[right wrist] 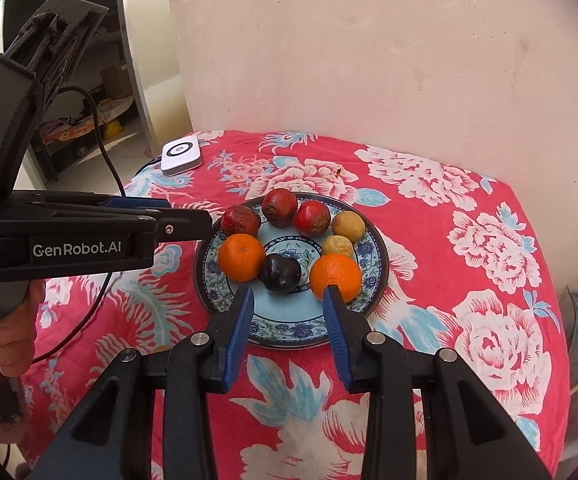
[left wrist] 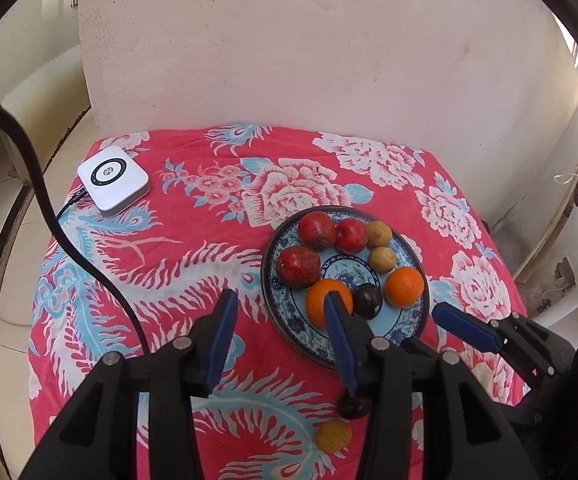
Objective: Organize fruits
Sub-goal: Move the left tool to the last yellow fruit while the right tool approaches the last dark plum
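My left claw (left wrist: pixel 279 298) stood wide open and held nothing, its right finger (left wrist: pixel 339 344) crossing in front of an orange (left wrist: pixel 321 300) on the plate (left wrist: pixel 285 312). From my right wrist camera that claw (right wrist: pixel 129 208) reached in from 9 o'clock, level with the plate's left rim. The plate carried 3 red fruits (right wrist: pixel 280 207), 2 oranges, 2 tan fruits (right wrist: pixel 348 225) and 1 dark plum (right wrist: pixel 280 273). Off the plate, toward 6 o'clock, a second plum (left wrist: pixel 352 406) and a tan fruit (left wrist: pixel 333 435) lay on the red cloth (left wrist: pixel 161 280). My right claw (right wrist: pixel 289 296) was also wide open and empty, above the plate's near rim. Bare cloth ran toward 3 o'clock to the table edge.
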Motion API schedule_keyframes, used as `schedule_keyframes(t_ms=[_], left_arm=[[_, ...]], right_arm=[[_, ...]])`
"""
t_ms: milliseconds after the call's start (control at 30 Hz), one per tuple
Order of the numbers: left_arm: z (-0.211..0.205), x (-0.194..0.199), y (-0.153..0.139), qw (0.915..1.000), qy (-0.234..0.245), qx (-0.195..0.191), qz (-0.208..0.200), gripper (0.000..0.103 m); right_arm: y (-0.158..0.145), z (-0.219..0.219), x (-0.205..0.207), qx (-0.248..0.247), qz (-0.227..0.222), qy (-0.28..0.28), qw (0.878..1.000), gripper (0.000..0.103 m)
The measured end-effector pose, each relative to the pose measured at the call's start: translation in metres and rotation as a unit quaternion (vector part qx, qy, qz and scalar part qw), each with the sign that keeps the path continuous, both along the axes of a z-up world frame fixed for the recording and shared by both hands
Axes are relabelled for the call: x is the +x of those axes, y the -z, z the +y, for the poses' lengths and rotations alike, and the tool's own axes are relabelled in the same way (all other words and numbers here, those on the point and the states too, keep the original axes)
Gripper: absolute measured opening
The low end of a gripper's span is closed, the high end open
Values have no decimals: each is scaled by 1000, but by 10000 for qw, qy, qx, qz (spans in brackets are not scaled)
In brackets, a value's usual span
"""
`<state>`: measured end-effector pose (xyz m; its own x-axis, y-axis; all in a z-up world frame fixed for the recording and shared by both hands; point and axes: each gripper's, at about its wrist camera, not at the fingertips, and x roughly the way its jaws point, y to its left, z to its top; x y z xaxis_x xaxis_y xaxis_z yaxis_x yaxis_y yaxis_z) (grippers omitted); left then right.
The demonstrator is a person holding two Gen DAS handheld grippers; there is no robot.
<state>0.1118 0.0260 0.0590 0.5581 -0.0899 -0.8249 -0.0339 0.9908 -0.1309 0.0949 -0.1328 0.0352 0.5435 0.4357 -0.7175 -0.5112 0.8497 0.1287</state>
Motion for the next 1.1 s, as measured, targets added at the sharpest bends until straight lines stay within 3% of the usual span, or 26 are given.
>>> schedule_keyframes(t_ms=[500,1100], left_arm=[[7,-48,1,9998,-171,-80,44,47],[-31,-69,26,9992,140,123,350,48]], right_arm=[[-3,-7,-29,6,61,107,9999,37],[4,-26,-38,113,195,259,9994,37]])
